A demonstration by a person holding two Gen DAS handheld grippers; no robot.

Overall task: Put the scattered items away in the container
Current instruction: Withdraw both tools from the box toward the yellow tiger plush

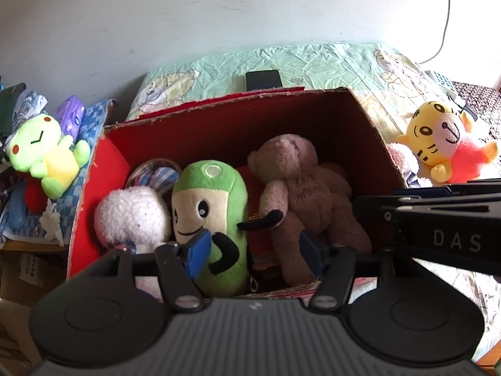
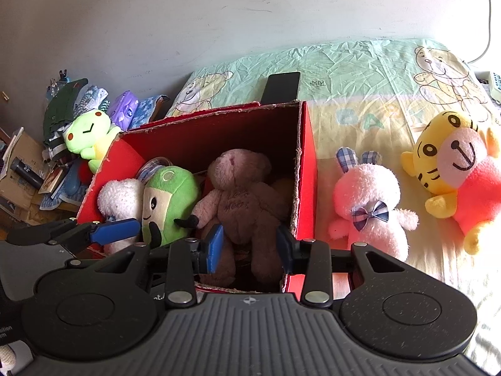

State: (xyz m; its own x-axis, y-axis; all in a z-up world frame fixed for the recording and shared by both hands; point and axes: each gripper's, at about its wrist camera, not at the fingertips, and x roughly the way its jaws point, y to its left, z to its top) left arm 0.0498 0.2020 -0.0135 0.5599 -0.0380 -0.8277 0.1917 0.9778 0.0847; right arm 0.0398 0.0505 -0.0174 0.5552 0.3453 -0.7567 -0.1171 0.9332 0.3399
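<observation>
Over the near edge of the red box (image 1: 103, 169), the left gripper (image 1: 255, 252) is spread wide and holds nothing, its blue pads flanking the green toy (image 1: 209, 216) and the brown bear (image 1: 300, 194) inside. Beside it, the right gripper (image 2: 250, 247) is also released, its fingers either side of the bear's legs. A white toy (image 2: 120, 199) lies at the box's left end. Outside on the sheet (image 2: 360, 72), to the right of the box, lie a pink bunny (image 2: 369, 206) and a yellow tiger (image 2: 454, 169); a light green frog (image 2: 89, 134) sits to the left of the box
</observation>
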